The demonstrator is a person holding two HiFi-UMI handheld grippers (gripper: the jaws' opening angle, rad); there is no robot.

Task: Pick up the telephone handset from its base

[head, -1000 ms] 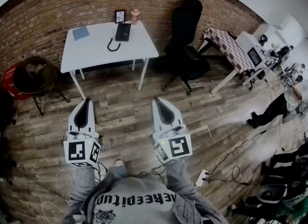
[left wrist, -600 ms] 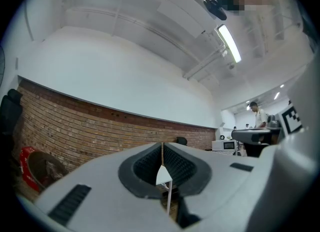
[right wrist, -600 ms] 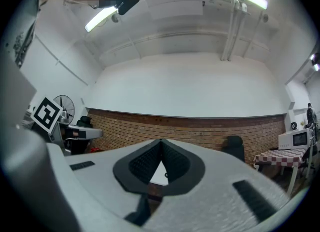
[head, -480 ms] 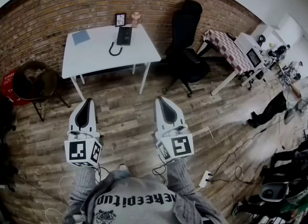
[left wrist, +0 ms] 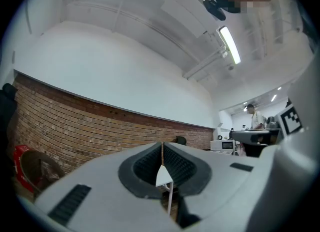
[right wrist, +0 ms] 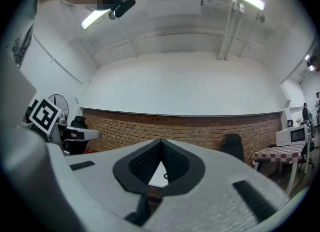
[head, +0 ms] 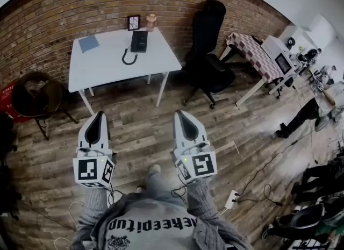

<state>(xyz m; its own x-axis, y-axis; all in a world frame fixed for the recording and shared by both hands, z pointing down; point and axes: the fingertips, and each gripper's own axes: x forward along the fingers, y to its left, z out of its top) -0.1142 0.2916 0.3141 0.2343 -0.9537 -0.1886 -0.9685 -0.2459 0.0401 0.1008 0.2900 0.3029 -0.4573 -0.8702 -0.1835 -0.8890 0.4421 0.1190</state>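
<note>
A black telephone (head: 138, 41) with its handset on the base lies on a white table (head: 107, 63) against the brick wall, its curled cord (head: 127, 57) trailing toward me. Both grippers hang over the wooden floor, well short of the table. My left gripper (head: 98, 114) is shut with nothing in it. My right gripper (head: 178, 113) also has its jaws together and holds nothing. In the left gripper view the tips (left wrist: 162, 144) meet, and a corner of the table (left wrist: 163, 176) shows through the jaw window. In the right gripper view the tips (right wrist: 161, 140) meet too.
A blue booklet (head: 88, 43), a small frame (head: 134, 22) and a figurine (head: 151, 21) share the table. A black office chair (head: 208, 50) stands to its right, then a checkered table (head: 257, 55). A round dark stool (head: 33, 94) is at left. Cables (head: 258, 190) lie on the floor.
Both grippers and I have moved forward across the floor toward the white table. The jaws stayed together.
</note>
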